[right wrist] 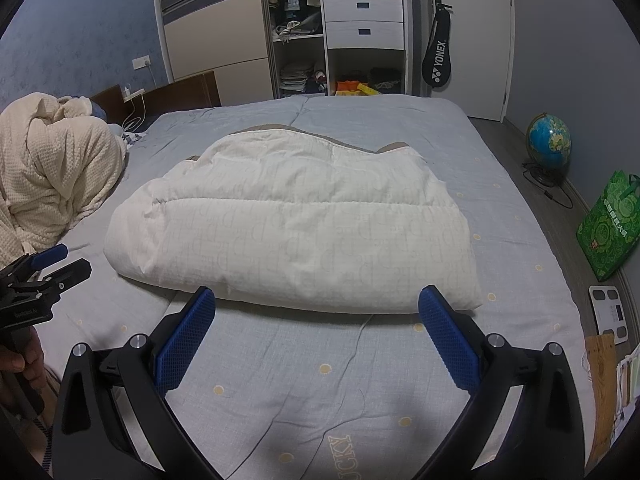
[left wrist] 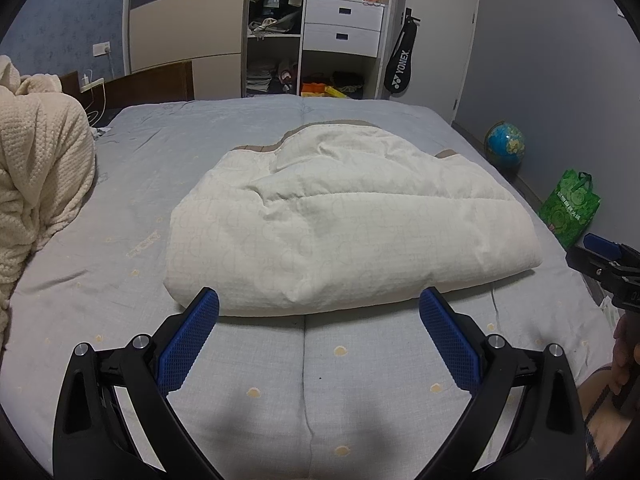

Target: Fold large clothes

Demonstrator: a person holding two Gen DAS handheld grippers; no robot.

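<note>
A cream-white quilted comforter (left wrist: pixel 344 220) lies folded into a thick bundle in the middle of the grey-blue bed (left wrist: pixel 160 152); it also shows in the right wrist view (right wrist: pixel 296 228). My left gripper (left wrist: pixel 319 300) is open and empty, its blue pads just short of the bundle's near edge. My right gripper (right wrist: pixel 316 300) is open and empty, also just short of the near edge, toward its right half. The right gripper shows at the right edge of the left wrist view (left wrist: pixel 608 264), and the left gripper at the left edge of the right wrist view (right wrist: pixel 40 276).
A crumpled cream waffle blanket (left wrist: pixel 36 184) is piled at the bed's left side. Beyond the bed stands an open wardrobe with white drawers (left wrist: pixel 342 28). On the floor to the right are a globe (right wrist: pixel 548 144), a green bag (right wrist: pixel 608 224) and a white scale (right wrist: pixel 612 312).
</note>
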